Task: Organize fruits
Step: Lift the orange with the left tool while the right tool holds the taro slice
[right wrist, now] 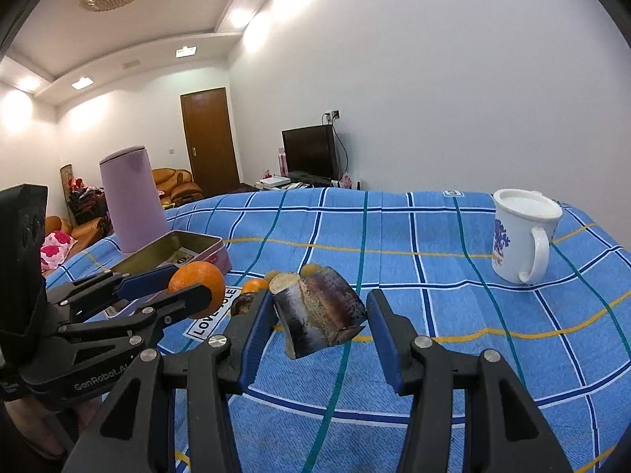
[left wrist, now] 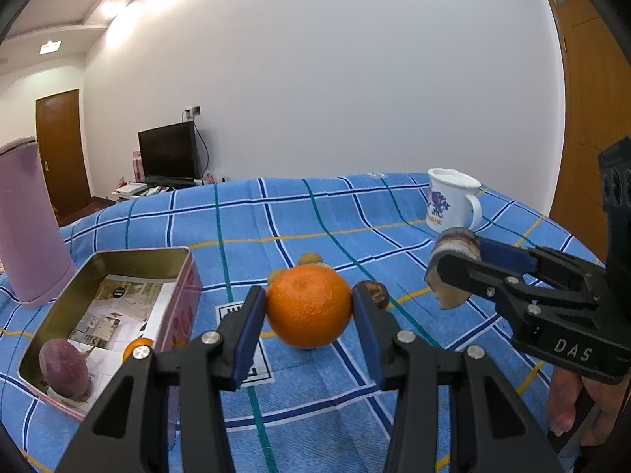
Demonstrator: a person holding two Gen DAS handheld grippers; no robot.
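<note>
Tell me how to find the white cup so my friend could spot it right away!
Start at the blue checked cloth covering the table and look to its far right corner. The white mug stands there upright, alone, away from the fruit and the pink tin. It is the only thing with a handle and a blue-purple picture on its side.

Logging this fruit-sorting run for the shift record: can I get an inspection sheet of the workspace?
Surface: blue plaid cloth.
Job's things: open tin holding a purple fruit and small orange; more small fruits on cloth.
Clutter: white mug, purple canister.
Grippers: left gripper shut on orange; right gripper shut on sugarcane piece.
Cables: TV cord at wall socket.
Surroundings: door, sofa.
</note>
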